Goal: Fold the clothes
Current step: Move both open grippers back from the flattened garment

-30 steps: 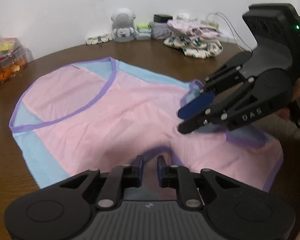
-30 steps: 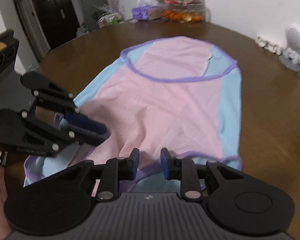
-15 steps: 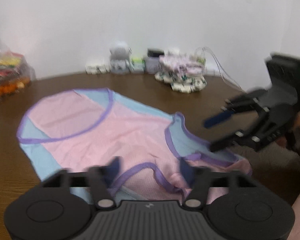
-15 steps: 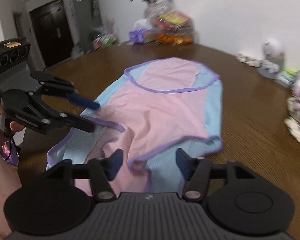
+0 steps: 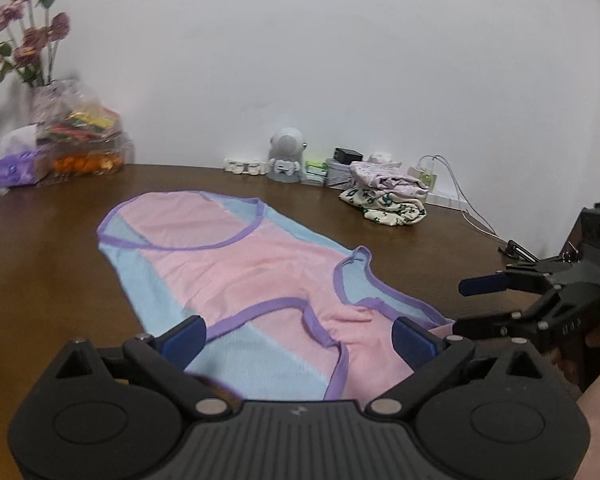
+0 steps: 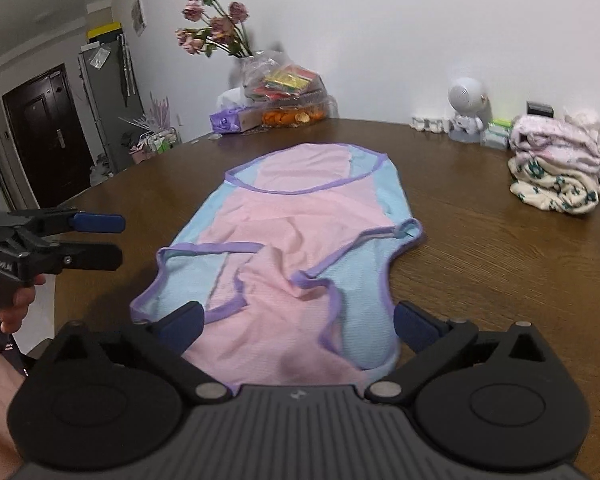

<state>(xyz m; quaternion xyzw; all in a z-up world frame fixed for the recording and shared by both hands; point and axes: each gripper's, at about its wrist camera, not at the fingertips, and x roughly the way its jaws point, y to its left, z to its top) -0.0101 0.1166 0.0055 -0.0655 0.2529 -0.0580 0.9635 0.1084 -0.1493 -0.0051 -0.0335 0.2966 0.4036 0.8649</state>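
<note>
A home: flowers [image 6: 214, 24], snacks [image 6: 288, 80], front door [image 6: 48, 132] around a wooden table [image 6: 480, 248].

Bare table [image 6: 500, 264] flanks the garment [image 6: 300, 248]; folded clothes pile [image 6: 556, 168] crowds the far right edge.

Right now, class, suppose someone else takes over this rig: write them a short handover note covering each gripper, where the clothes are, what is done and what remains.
Left gripper: open, empty, above the garment's near edge.
Right gripper: open, empty, also at the near edge.
Pink and blue garment: spread lengthwise on the wooden table, purple-trimmed near end rumpled, with one corner lying turned over.
Folded clothes pile: far right by the wall, out of the way.
Done: garment laid out.
Left: smooth the near end, then probably fold it and add it to the pile.
</note>
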